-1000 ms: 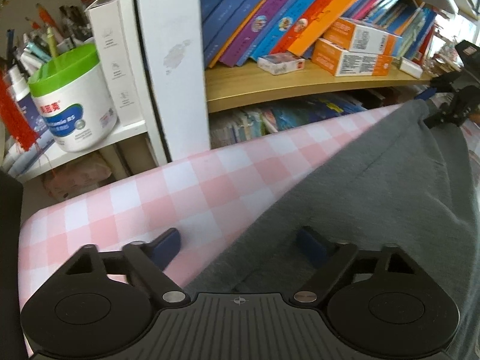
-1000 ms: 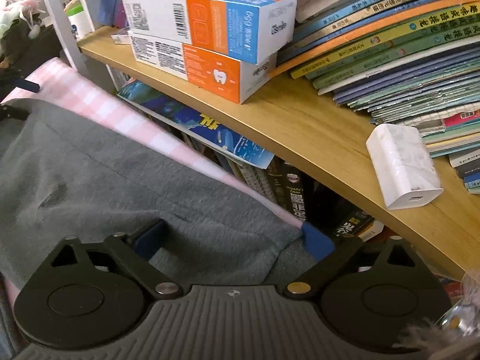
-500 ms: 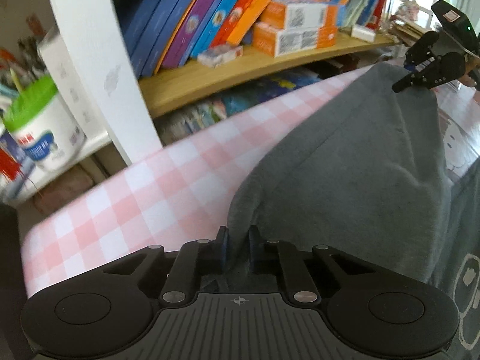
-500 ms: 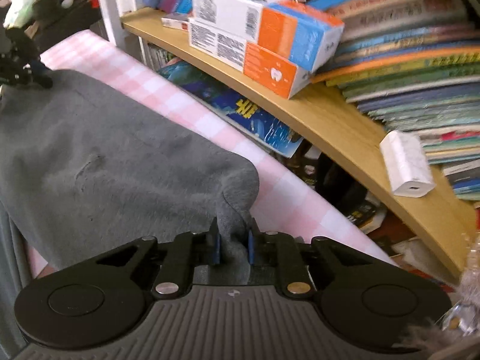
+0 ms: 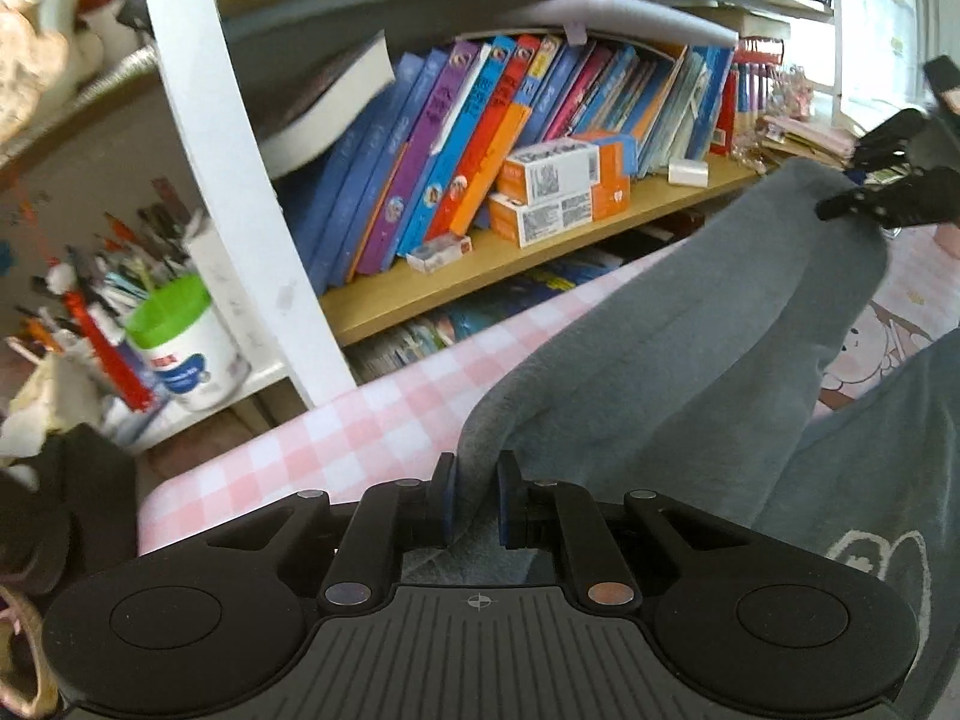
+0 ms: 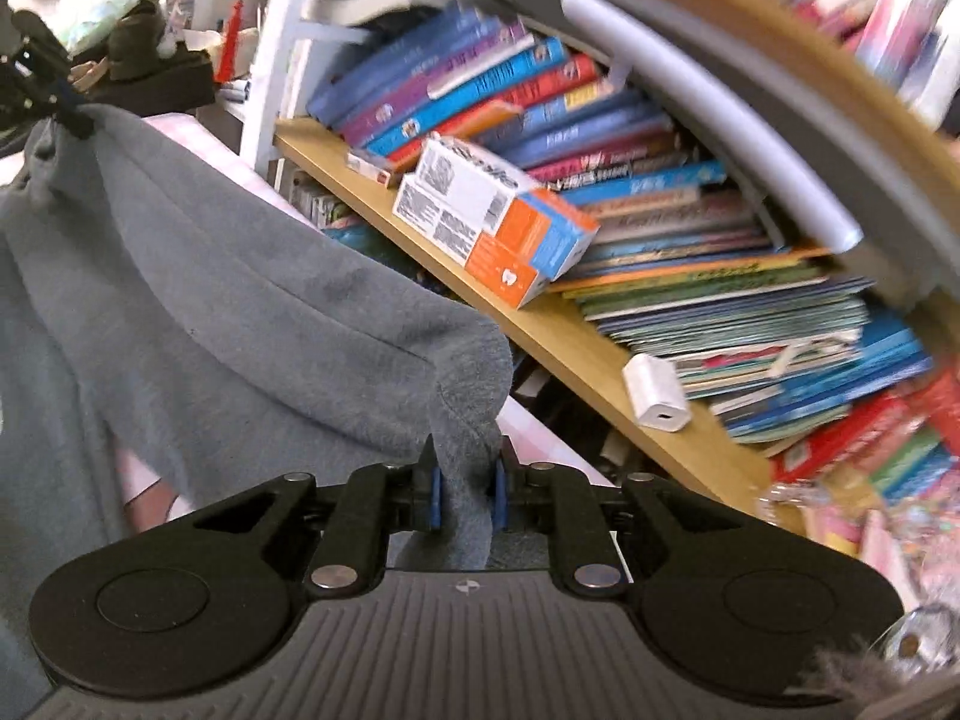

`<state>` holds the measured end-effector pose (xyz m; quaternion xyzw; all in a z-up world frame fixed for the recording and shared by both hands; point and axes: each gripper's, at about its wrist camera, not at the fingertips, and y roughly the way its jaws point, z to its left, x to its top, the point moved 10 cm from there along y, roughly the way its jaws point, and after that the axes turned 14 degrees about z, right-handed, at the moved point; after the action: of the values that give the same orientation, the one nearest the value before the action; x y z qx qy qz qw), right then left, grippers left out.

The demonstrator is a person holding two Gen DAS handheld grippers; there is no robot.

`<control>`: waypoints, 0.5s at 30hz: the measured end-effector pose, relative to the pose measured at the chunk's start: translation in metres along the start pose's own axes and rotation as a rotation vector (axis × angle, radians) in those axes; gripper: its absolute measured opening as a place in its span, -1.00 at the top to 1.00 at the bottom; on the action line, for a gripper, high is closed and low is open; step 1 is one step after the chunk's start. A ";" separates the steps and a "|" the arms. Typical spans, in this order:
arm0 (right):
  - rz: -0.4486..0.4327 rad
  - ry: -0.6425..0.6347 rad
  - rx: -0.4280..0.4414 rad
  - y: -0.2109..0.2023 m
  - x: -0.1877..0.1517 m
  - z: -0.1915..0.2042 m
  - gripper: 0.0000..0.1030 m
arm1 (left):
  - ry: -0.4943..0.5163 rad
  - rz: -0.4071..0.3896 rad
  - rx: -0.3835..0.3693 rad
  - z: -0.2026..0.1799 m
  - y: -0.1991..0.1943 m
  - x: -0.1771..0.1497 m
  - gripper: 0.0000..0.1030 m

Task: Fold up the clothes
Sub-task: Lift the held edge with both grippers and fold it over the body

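Table cloth (image 5: pixel 372 438): pink-white check, below your grippers.
Garment (image 5: pixel 690 324): grey, its edge lifted off the cloth and stretched between your two grippers.
Left gripper (image 5: pixel 474 501): your pads are pinched tight on one garment corner.
Right gripper (image 6: pixel 467 495): your pads are pinched tight on the other corner.

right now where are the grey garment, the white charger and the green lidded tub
grey garment (image 5: pixel 690 348): left wrist view, on the lifted fold of cloth.
white charger (image 6: pixel 655 390): right wrist view, on its side face.
green lidded tub (image 5: pixel 186 342): left wrist view, on its white wall.
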<state>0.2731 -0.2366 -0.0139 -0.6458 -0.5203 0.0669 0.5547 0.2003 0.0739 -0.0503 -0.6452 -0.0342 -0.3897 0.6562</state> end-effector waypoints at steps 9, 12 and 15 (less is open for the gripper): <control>-0.069 -0.085 -0.234 -0.057 -0.050 0.043 0.70 | -0.057 -0.110 0.031 -0.042 -0.053 -0.035 0.78; -0.075 -0.090 -0.271 -0.069 -0.075 0.059 0.68 | -0.064 -0.132 0.034 -0.057 -0.065 -0.053 0.78; -0.066 -0.093 -0.279 -0.078 -0.098 0.076 0.68 | -0.066 -0.105 0.031 -0.074 -0.066 -0.076 0.78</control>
<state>0.1316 -0.2727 -0.0289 -0.6954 -0.5705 0.0055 0.4369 0.0775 0.0539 -0.0503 -0.6448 -0.0956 -0.4017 0.6432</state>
